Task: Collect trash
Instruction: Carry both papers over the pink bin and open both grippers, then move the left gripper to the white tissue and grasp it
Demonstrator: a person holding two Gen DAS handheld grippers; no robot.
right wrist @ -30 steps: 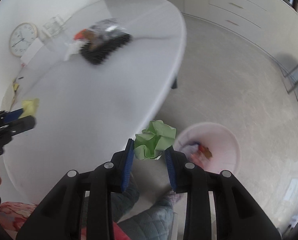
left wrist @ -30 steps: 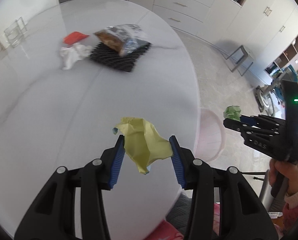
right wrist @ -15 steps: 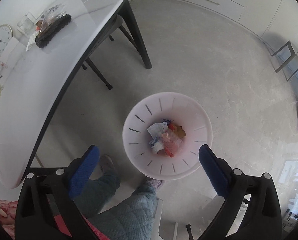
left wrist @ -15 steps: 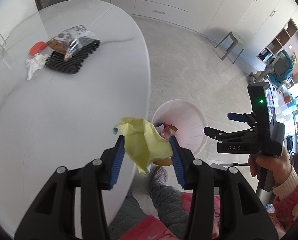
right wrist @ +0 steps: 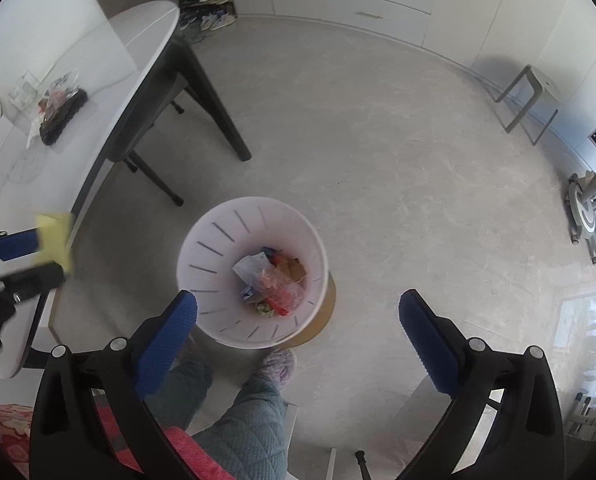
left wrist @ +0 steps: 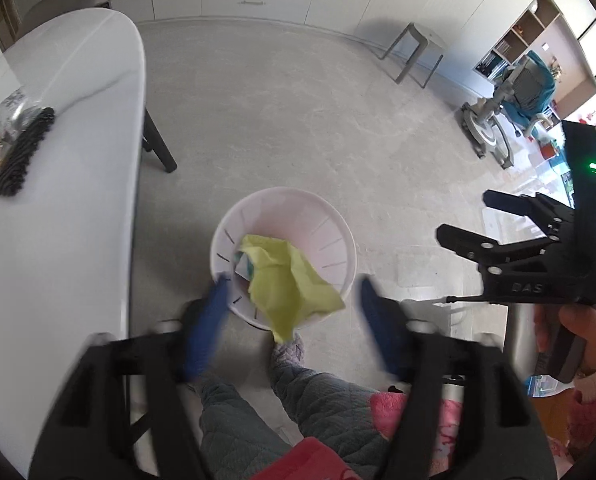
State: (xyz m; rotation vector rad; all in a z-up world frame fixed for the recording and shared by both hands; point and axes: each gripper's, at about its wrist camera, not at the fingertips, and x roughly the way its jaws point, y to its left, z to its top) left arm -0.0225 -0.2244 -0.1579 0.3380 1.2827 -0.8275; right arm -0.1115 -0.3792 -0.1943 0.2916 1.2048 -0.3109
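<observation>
Hanging above the mouth of the pale pink slotted bin (left wrist: 338, 236): a crumpled yellow paper (left wrist: 287, 280), creased and folded, with one pointed corner drooping lowest. Showing a sliver of teal and white at its upper left edge (too small to tell what that is). Sitting between the blue pads of the left gripper (left wrist: 293, 316) but touching neither of them; jaws just now spreading wide, both fingers (left wrist: 207, 320) smeared by motion blur. Appearing in the right wrist view as a blurred yellow patch (right wrist: 53, 240) beside the blue pad of the left gripper (right wrist: 37, 256), so contact cannot be judged from there.

Standing on the grey floor, just beside the edge of the white bench (left wrist: 69, 216): the bin (right wrist: 253, 236), holding mixed rubbish at its bottom, namely a clear plastic wrapper, red and orange scraps, a brown card piece and a bit of green (right wrist: 263, 308).

Spreading fully wide with nothing between its pads: the right gripper (right wrist: 298, 320), pointing down over the bin. Seen side-on in the left wrist view, the right gripper (left wrist: 470, 220) gripped by a hand (left wrist: 586, 328) in a pink sleeve.

Reading "DAS" in raised letters on the right gripper's black body (left wrist: 526, 288); glowing green, a small lamp higher up. No other writing legible.

Resting further along the bench: a black ribbed mat (left wrist: 17, 148) with a clear bag (left wrist: 11, 108) on it.
</observation>
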